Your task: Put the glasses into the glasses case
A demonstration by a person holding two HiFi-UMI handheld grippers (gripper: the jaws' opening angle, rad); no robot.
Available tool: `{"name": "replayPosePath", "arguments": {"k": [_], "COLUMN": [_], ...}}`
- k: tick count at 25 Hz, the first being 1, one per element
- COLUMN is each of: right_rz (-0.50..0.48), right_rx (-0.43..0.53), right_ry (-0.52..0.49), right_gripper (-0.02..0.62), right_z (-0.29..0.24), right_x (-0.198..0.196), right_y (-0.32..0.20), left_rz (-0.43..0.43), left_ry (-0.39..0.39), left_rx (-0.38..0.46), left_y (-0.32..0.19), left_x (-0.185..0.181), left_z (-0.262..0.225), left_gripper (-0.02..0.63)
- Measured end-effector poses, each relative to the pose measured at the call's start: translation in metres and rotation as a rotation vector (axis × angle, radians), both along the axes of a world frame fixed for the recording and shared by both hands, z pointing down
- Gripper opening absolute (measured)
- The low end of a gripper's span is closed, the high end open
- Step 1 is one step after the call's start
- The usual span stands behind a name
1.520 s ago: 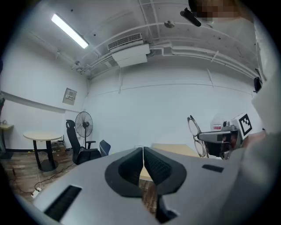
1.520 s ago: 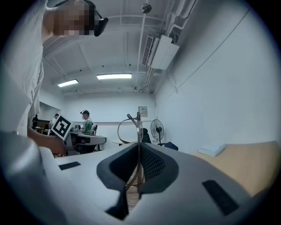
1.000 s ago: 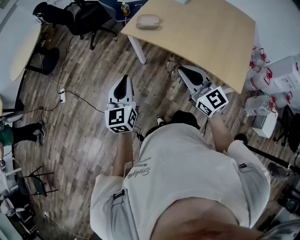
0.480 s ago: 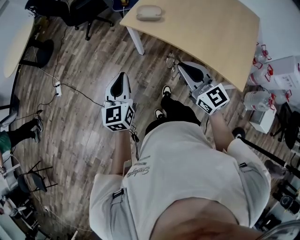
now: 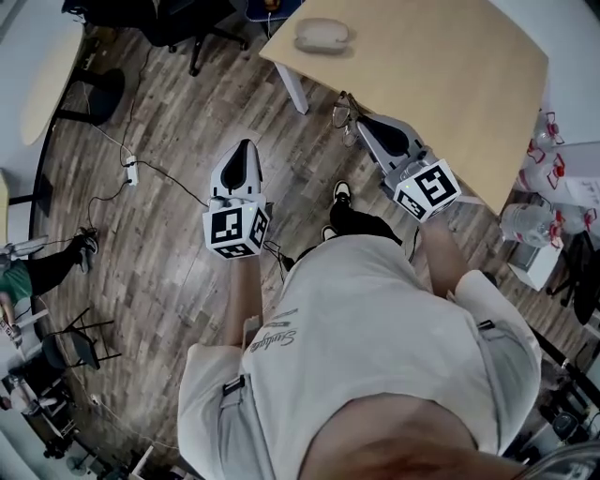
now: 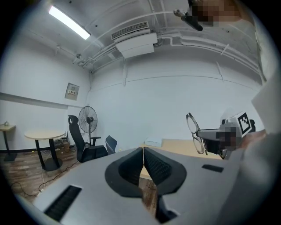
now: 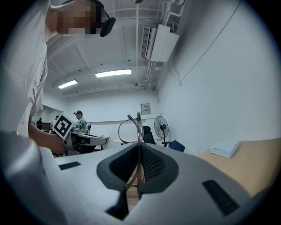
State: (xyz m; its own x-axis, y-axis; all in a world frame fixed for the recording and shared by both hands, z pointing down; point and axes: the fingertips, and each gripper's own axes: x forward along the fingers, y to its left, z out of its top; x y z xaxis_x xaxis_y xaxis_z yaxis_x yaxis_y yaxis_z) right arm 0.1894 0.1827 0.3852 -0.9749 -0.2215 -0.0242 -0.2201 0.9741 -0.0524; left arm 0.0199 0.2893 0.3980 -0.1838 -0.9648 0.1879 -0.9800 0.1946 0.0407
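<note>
A pale oval glasses case (image 5: 322, 35) lies closed near the far left edge of the wooden table (image 5: 450, 75). My right gripper (image 5: 357, 120) is shut on a temple of the thin-rimmed glasses (image 5: 343, 111), holding them level at the table's near edge. In the right gripper view the glasses (image 7: 131, 125) stick up from between the closed pads. In the left gripper view the same glasses (image 6: 196, 133) hang off to the right. My left gripper (image 5: 246, 147) is shut with nothing in it, out over the wood floor, left of the table.
Office chairs (image 5: 178, 19) stand at the back left, and a round table (image 5: 42, 80) at the far left. Cables and a power strip (image 5: 130, 172) run across the floor. Boxes and water bottles (image 5: 548, 178) are stacked on the right. Another person (image 7: 81, 121) is in the background.
Both grippers have moved forward towards the wooden table. The right one, still holding the glasses, has gone from in front of the table to its near edge. The case looks closer.
</note>
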Motion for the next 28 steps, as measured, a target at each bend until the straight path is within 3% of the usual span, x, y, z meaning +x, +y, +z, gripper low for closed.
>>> {"name": "replayPosePath", "arguments": {"k": [9,18,28], "right_rz": [0.011,-0.016,0.016], "right_rx": [-0.017,-0.024,-0.063], "right_ry": [-0.052,-0.034,0.006], "right_gripper": [0.009,0.009,0.009], "right_z": [-0.006,0.0,0.011], "right_x": [-0.02,-0.041,-0.101], "right_y": [-0.078,-0.116,-0.138], "left_rz": [-0.013,-0.026,0.011], "left_ry": [-0.044,-0.009,0.035], "left_rx": [0.009,0.006,0.033], "left_y": [-0.067,-0.101,-0.139], "left_x": [-0.026,-0.043,-0.11], "left_z": [-0.024,-0.011,-0.001], "left_gripper": [0.017,0.015,0.017]}}
